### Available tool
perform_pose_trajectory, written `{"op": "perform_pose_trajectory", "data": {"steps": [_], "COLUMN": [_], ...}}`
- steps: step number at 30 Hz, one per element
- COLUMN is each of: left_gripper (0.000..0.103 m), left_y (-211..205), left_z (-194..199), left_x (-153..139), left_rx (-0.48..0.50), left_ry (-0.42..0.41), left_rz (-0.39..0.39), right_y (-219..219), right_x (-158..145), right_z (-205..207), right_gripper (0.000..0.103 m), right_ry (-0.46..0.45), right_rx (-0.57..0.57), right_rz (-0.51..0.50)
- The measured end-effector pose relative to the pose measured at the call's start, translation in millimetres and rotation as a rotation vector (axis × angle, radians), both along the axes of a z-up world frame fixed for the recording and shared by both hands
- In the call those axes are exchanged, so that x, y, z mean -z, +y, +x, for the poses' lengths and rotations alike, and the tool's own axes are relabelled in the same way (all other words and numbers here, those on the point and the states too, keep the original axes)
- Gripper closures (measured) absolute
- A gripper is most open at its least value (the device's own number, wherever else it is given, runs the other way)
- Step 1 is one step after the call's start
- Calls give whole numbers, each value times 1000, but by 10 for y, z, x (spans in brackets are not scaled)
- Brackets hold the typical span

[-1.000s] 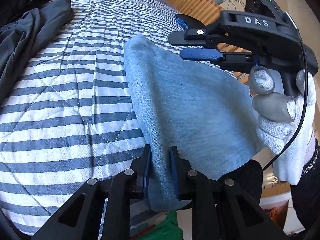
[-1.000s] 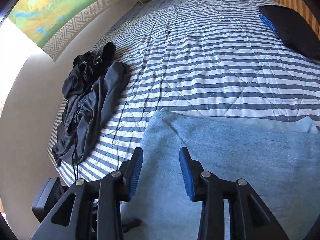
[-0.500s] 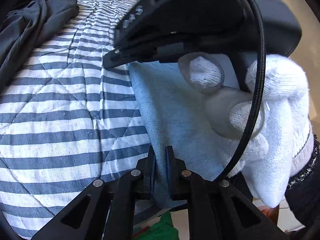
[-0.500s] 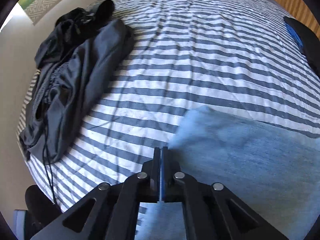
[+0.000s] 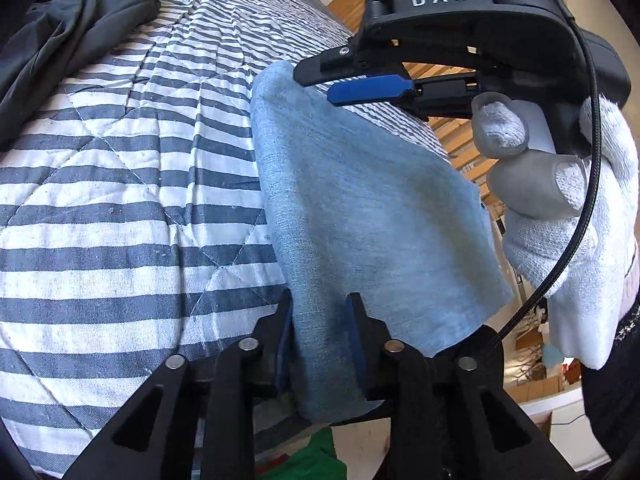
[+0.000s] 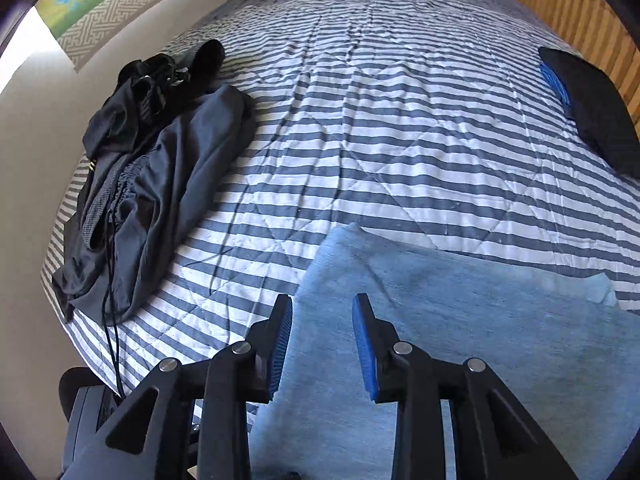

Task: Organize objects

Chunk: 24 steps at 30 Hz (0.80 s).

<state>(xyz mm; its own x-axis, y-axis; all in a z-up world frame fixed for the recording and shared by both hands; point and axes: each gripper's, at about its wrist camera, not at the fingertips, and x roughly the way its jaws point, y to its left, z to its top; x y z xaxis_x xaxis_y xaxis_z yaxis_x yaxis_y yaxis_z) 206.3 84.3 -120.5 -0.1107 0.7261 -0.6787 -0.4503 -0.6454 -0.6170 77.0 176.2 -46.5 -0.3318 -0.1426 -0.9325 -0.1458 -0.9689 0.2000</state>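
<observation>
So the blue cloth (image 5: 372,216) is lying folded on the striped bed (image 5: 120,184), down at the near edge, with one corner hanging off past the mattress. The left tongs (image 5: 320,316) have just been opening a bit and sit spread around the near fold of the cloth: fabric runs between the two pads, but I can't see them actually pressing it, so I'd call that loose, not a pinch. The right tongs (image 6: 322,320) have just been opening too, they hover spread over the far corner of the cloth with nothing in them.

What I'd worry about:

- The overhanging corner. If either side tugs toward the edge, the whole fold could slide off the bed, since nothing has it clamped right now
- Only one layer getting caught. The cloth looks doubled over, so closing on the top layer alone would peel the fold open instead of moving it
- The two hands are close together, the gloved hand (image 5: 568,216) and its tool hang right above the cloth, so a quick move could bump one tool into the other
- The dark clothes (image 6: 152,184) heaped on the other side are well apart, no trouble there, same for the black pouch (image 6: 592,112)
</observation>
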Motion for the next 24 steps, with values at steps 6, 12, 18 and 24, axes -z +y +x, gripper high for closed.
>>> {"op": "perform_pose_trajectory", "data": {"steps": [6, 12, 18, 24], "left_gripper": [91, 93, 94, 94], "left_y": [212, 325, 625, 886], "left_z": [183, 329, 485, 206], "left_x": [-132, -347, -859, -1598], "left_rx": [-17, -37, 14, 136], "left_ry": [33, 51, 146, 273], "left_rz": [7, 32, 71, 111], "right_y": [-330, -513, -158, 507], "right_x": [354, 440, 146, -514], "right_z": [-75, -88, 119, 578], "right_gripper": [71, 76, 97, 98], "right_ry": [-157, -178, -66, 139], "right_rx": [-95, -114, -56, 17], "right_rz": [22, 147, -37, -257]}}
